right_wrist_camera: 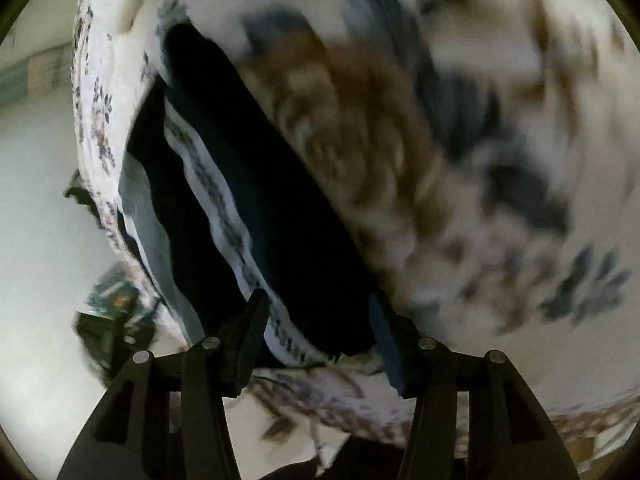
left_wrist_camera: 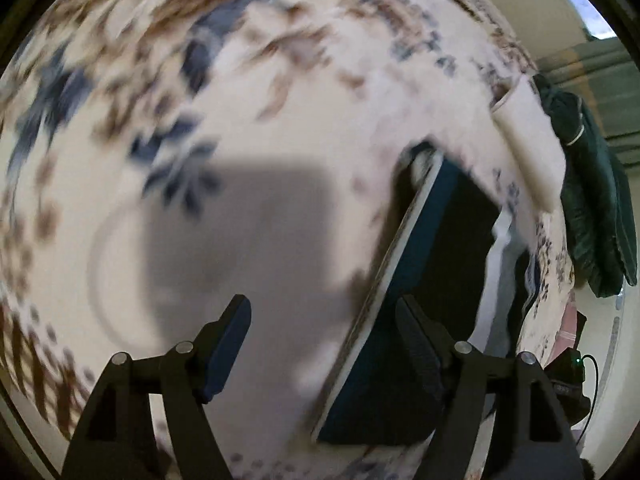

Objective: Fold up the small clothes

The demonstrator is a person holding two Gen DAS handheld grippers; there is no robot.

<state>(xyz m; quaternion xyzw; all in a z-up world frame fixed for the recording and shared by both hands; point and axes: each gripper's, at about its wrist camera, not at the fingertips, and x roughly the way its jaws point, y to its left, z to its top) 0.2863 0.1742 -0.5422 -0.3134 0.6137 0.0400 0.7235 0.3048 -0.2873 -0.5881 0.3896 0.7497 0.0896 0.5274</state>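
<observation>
The left gripper (left_wrist_camera: 324, 344) stood with its jaws well apart and nothing between them but the bed's floral cover (left_wrist_camera: 240, 80). The garment (left_wrist_camera: 400, 340), dark blue with a pale printed band along one edge, lay just right of the gap, its banded edge running up past the right jaw. The jaw seemed to lie over the cloth, but whether it touched could not be told.

The right gripper (right_wrist_camera: 320, 332) had its jaws about half open, and the garment's near corner (right_wrist_camera: 304, 280) sat in the gap between them. The pads did not appear to press on it, though blur made that hard to settle.

By its look the garment was light, soft and limp: it would sag and crease wherever it was not supported, and a thin layer could slip from the pads. The banded edge was probably the firmest place to take hold, at the two corners, pinching only the garment's own layers and not the cover beneath.

A white cloth (right_wrist_camera: 148, 216) lay beyond the garment, partly under it, to the left of the right jaws, and might be dragged along. A dark green coat (left_wrist_camera: 592, 200) hung off the far right of the left jaws, well clear. The soft, patterned cover could bunch up under a low grasp.
</observation>
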